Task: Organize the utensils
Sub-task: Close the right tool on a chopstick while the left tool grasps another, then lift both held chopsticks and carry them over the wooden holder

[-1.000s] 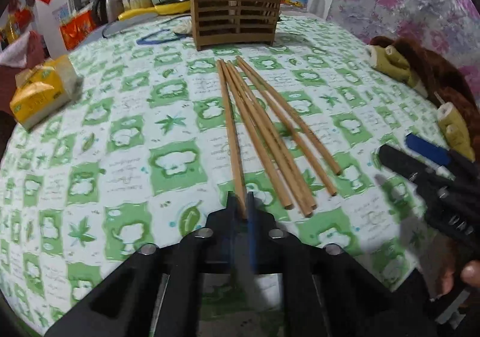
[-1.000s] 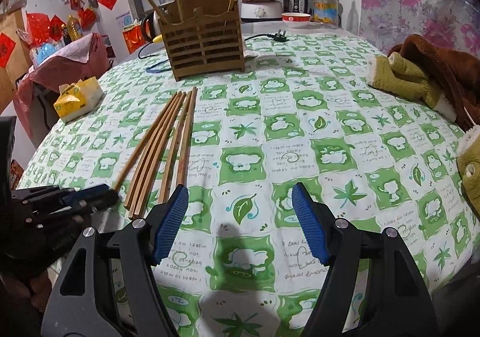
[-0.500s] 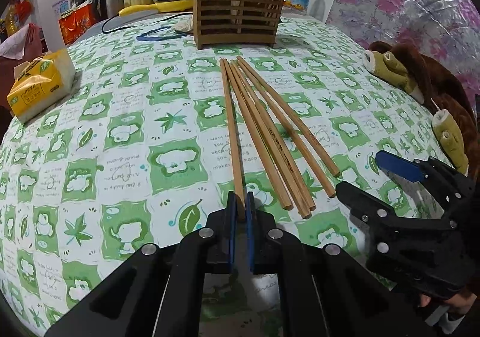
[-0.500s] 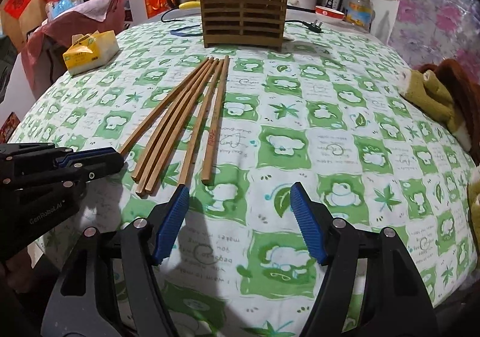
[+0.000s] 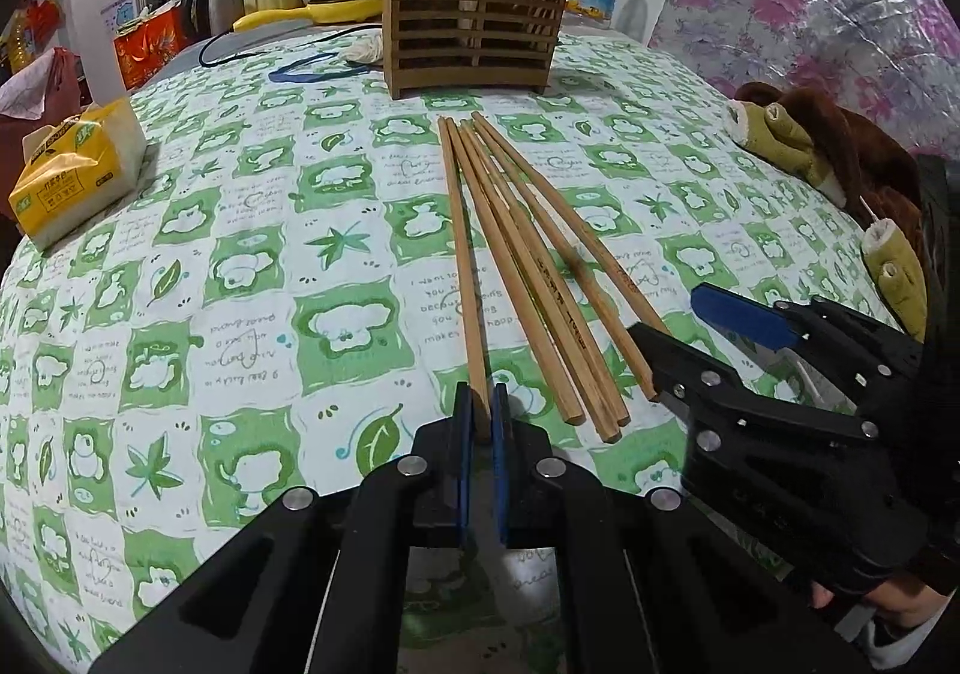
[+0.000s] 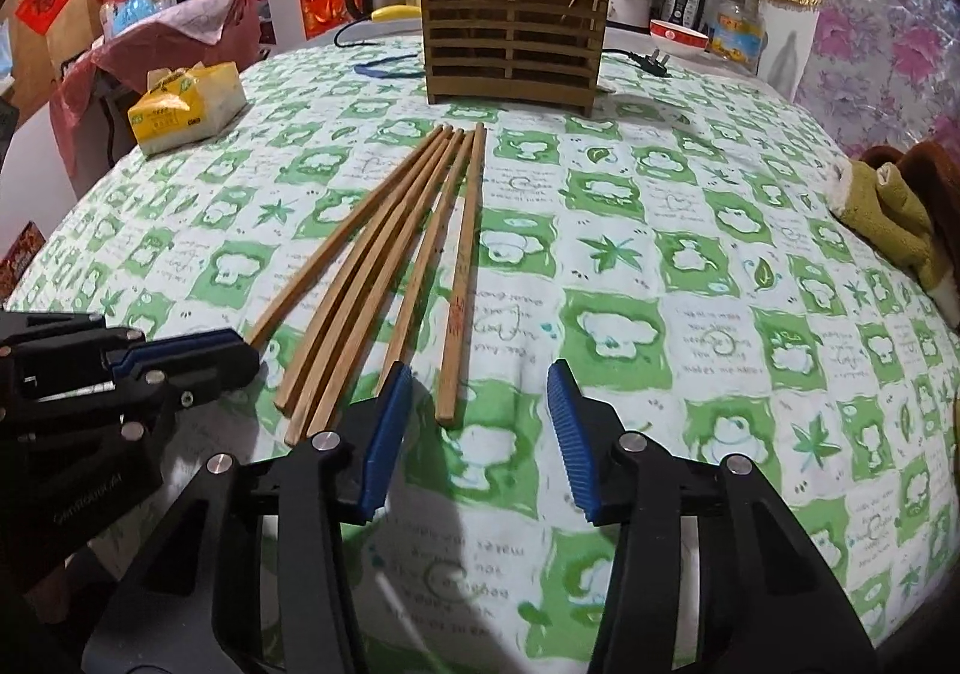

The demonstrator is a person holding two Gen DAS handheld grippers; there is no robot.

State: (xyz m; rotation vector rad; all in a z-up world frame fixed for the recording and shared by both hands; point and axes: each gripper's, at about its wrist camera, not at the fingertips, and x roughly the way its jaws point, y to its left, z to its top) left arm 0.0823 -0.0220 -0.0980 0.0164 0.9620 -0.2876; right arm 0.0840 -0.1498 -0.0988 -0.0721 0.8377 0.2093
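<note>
- Our left tongs (image 5: 478, 422), bottom centre, pinch the leftmost chopstick (image 5: 465, 278).
- Our right tongs (image 6: 480, 434) are closing, spread around the rightmost chopstick's (image 6: 462, 290) end, not pressing it.

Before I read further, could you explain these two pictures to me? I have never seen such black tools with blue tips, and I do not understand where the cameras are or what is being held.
No robot here: a person holds a hand gripper in each hand, each with a fisheye camera looking along its jaws. One picture looks from the left gripper, the other from the right gripper; each tool also shows in the other's view. On the tablecloth lie five chopsticks, fanned before a wooden holder that already has some standing in it. A yellow tissue pack lies to the left. The left jaws are shut on the near end of the leftmost chopstick. The right jaws are closing around the rightmost chopstick, its end between them, not yet gripped.
</note>
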